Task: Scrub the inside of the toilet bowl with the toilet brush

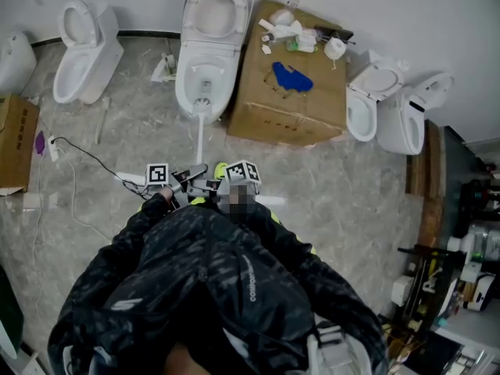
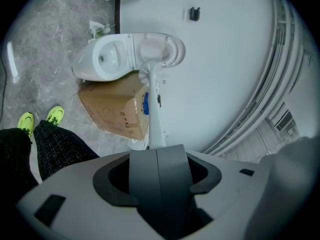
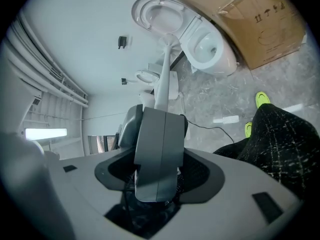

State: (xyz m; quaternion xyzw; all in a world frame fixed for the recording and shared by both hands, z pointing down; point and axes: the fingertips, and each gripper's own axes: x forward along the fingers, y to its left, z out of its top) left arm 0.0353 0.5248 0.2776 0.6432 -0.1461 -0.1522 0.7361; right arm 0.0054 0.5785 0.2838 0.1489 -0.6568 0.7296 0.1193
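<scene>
A white toilet (image 1: pixel 209 49) stands at the wall with its lid up; its bowl (image 2: pixel 107 59) faces me. The white toilet brush (image 1: pixel 201 135) runs from my grippers to the bowl, its head (image 1: pixel 201 103) at the bowl's front end. In the left gripper view the brush head (image 2: pixel 149 74) lies by the seat. My left gripper (image 1: pixel 187 180) (image 2: pixel 157 151) is shut on the brush handle (image 2: pixel 154 124). Right beside it, the right gripper (image 1: pixel 212 184) (image 3: pixel 160 115) is shut lower on the same handle (image 3: pixel 162 84). The brush head (image 3: pixel 170 40) points at the bowl (image 3: pixel 207 46).
A large cardboard box (image 1: pixel 301 112) with a blue cloth (image 1: pixel 291 76) and small items stands right of the toilet. More toilets stand at the left (image 1: pixel 82 49) and right (image 1: pixel 373 100). A black cable (image 1: pixel 82 155) crosses the floor. A second box (image 1: pixel 14 143) sits far left.
</scene>
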